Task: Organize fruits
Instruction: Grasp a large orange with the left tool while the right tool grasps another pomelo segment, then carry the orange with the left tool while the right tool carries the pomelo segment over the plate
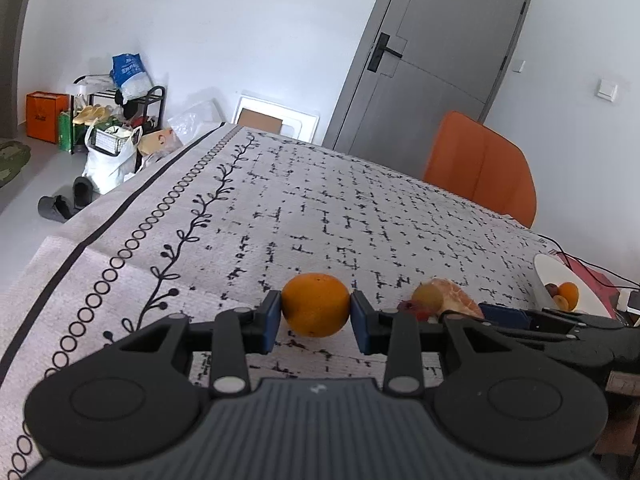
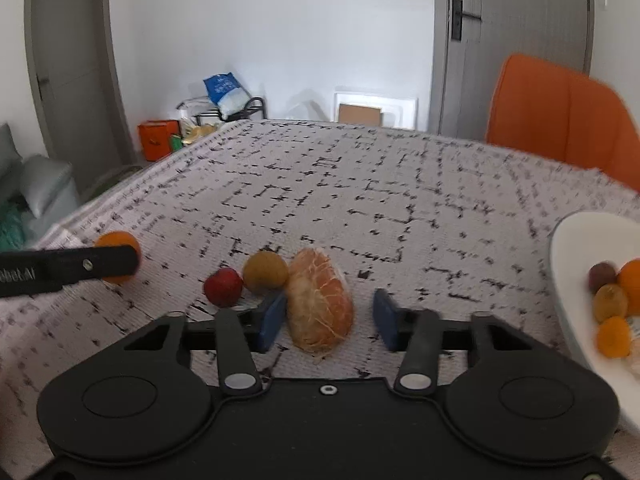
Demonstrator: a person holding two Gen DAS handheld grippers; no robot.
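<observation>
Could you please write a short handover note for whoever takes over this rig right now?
Left gripper: shut on the orange, its pads pressing both sides, low over the tablecloth.
Right gripper: open around the peeled citrus; the left pad touches it, the right pad stands clear.
Beside the citrus on the cloth: a small red fruit and a yellowish fruit.
Done: several small fruits already lie in the white bowl at the right.
Left: probably grip the citrus, then move all four remaining fruits to the bowl.
</observation>
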